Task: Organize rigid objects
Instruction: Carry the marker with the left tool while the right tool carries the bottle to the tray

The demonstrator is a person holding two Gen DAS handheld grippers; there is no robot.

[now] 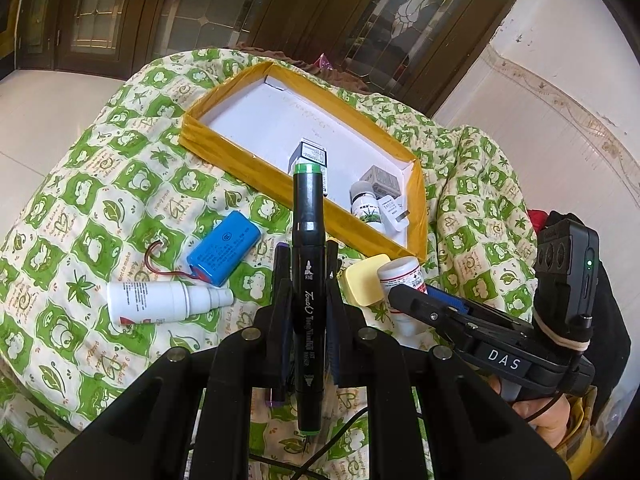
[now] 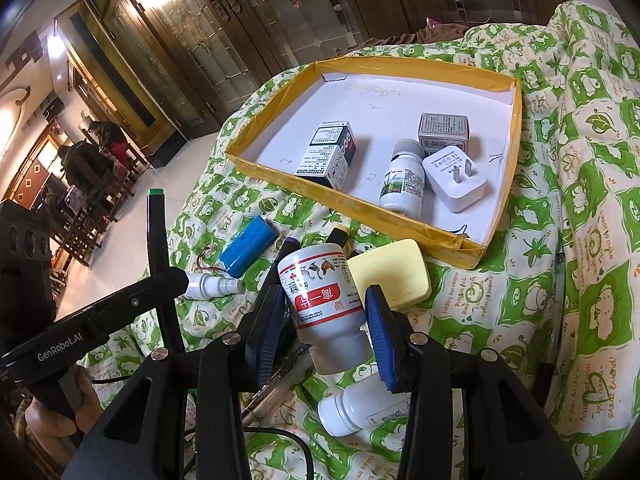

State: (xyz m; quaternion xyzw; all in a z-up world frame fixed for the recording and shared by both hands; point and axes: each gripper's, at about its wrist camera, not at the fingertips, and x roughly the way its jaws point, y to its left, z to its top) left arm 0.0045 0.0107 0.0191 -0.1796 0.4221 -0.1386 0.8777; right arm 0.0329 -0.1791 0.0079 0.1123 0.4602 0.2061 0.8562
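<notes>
1. L gripper (image 1: 308, 276) pinching black marker (image 1: 307, 264), green cap pointing at tray.
2. R gripper (image 2: 320, 320) clamped on red-label white bottle (image 2: 324, 300), lifted off quilt (image 2: 580, 240).
3. Mid: yellow case (image 2: 390, 272), blue battery (image 2: 248, 250), spray bottle (image 1: 160, 302) loose on quilt.
4. Far: yellow-rimmed tray (image 2: 400, 66) w/ 2 boxes, small bottle, white plug (image 2: 454, 178).

tray (image 2: 424, 236) sits on the quilt (image 2: 580, 200), holding two boxes at the back, a bottle (image 2: 402, 184) and plug (image 2: 454, 178) nearer its front. before the tray lie a battery pack (image 2: 248, 252) and spray bottle (image 2: 212, 285), left of the soap-like block (image 2: 390, 270).
</notes>
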